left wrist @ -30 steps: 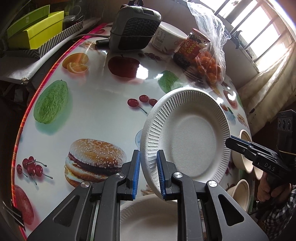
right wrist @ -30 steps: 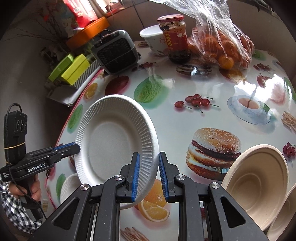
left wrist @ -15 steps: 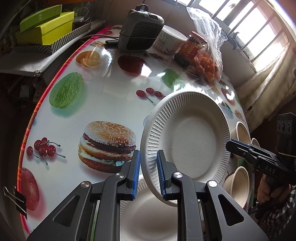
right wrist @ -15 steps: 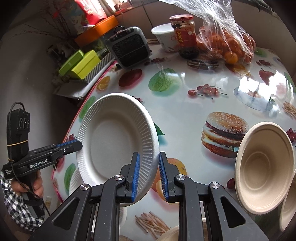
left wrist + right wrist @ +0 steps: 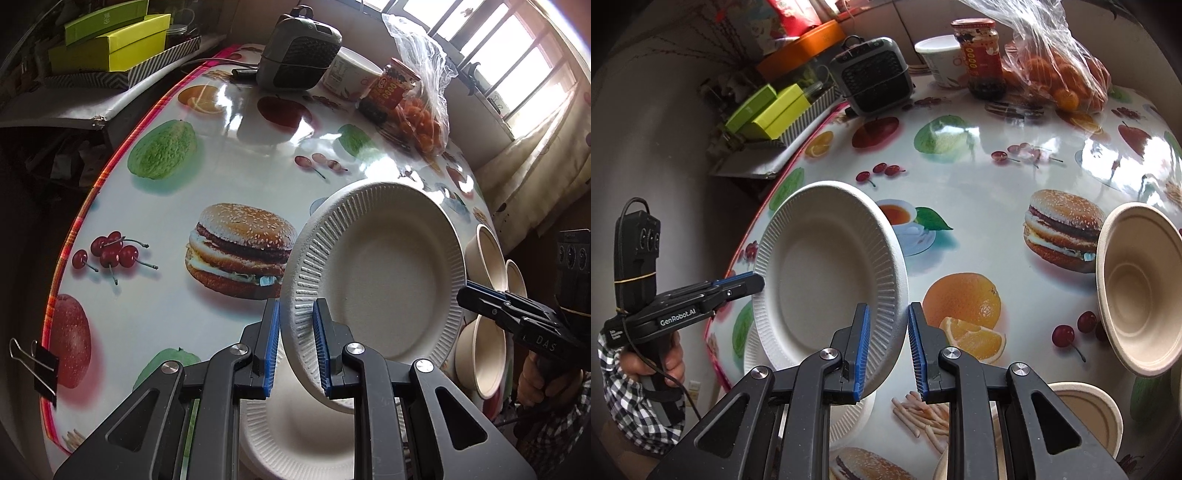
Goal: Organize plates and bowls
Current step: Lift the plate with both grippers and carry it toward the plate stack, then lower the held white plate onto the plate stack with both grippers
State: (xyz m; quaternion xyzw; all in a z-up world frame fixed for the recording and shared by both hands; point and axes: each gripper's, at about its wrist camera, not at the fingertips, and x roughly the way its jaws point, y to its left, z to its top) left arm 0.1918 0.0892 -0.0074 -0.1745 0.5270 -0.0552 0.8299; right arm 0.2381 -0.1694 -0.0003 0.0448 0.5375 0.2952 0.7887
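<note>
A white paper plate (image 5: 384,291) hangs tilted between both grippers, above another white plate (image 5: 295,432) lying on the table. My left gripper (image 5: 295,345) has the plate's rim between its blue pads, with a small gap showing on the left pad. My right gripper (image 5: 886,347) stands around the opposite rim (image 5: 886,302), jaws slightly parted; the plate touches the left pad. Several beige bowls (image 5: 484,254) sit at the table's right; one (image 5: 1137,288) shows tilted in the right wrist view.
The round table (image 5: 229,155) has a fruit-and-burger print cloth. At the back stand a grey heater (image 5: 299,55), a white cup (image 5: 351,75), a jar (image 5: 388,92) and a bag of oranges (image 5: 421,114). Yellow-green boxes (image 5: 110,44) lie off the left edge.
Both grippers have carried the plate toward the near edge and lower, over the plate lying on the table. The right gripper's jaws have widened a little.
</note>
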